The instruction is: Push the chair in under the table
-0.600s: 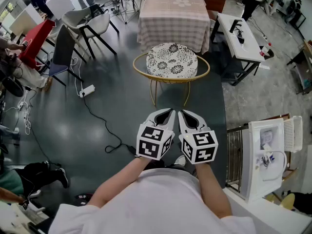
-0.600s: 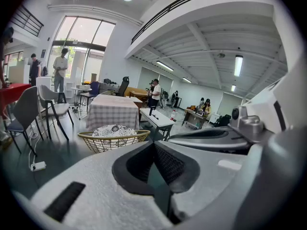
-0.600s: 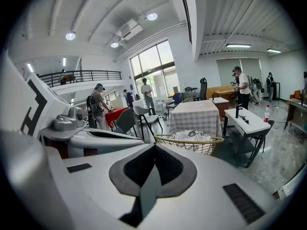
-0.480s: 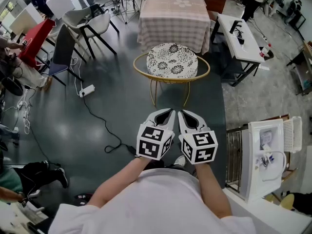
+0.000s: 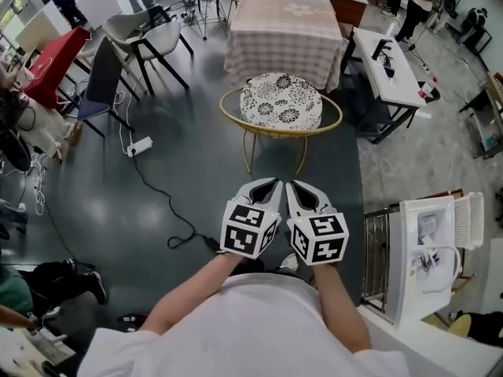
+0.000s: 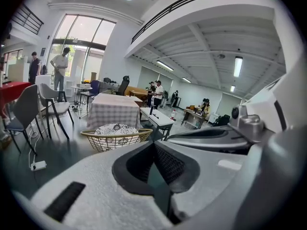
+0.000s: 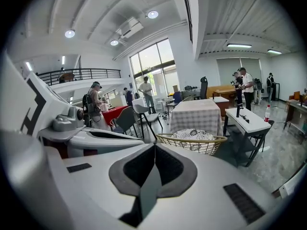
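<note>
Held left tongs (image 5: 269, 182) and right tongs (image 5: 295, 184) side by side, both fully closed, empty, touching nothing. Found the chair (image 5: 280, 100) well ahead of them on the dark floor (image 5: 181, 171), just before the checked-cloth table (image 5: 284, 30), not yet pushed under.

My head camera looks steeply down from above my left tongs (image 5: 271, 183) and right tongs (image 5: 292, 185). Each tongs' camera sits close behind its jaws, facing ahead; all share the chair (image 5: 280, 100) beyond.
</note>
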`<state>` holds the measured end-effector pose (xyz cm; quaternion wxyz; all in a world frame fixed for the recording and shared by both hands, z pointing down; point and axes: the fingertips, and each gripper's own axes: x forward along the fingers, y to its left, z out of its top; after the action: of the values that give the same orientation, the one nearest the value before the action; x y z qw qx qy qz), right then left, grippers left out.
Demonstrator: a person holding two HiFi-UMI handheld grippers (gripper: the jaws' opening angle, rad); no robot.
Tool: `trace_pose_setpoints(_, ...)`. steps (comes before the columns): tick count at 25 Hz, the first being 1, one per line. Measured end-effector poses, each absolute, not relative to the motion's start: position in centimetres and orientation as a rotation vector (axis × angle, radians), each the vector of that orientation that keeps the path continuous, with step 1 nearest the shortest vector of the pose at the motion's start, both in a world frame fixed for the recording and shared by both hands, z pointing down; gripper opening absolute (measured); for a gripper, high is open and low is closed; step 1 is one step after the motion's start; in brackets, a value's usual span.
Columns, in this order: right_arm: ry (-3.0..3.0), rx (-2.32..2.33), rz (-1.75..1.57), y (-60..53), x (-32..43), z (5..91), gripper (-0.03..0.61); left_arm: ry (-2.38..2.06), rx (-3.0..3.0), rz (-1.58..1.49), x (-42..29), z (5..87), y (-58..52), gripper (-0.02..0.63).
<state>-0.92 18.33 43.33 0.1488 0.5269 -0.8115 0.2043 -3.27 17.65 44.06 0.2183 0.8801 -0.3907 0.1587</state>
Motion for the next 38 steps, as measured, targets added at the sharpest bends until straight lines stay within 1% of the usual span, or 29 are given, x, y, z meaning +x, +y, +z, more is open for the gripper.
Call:
trace_pose_setpoints(11,-2.306,1.487,0.683,17.4,-4.1,44.6,0.003,-1.017,2.443,0.472,-6.6,45.3,16.1,0.005)
trace_pose_setpoints(18,-2.296,1.48,0.703,17.5,-4.5,45.1,0.003,-0.97,2.46,0.475,-7.3,45.7,15.9,0.005)
trace_pose_setpoints(27,-2.288,1.473,0.691,16.4,-3.0,46.1,0.003,-0.943,2.469,0.507,-6.0,46.9,14.7,0.005)
trace_pose_setpoints(38,-2.297,1.384,0.68,12.5,0.2,47.6,0.003,-0.966,2.455,0.593,-3.9,48.9,10.6,0.005)
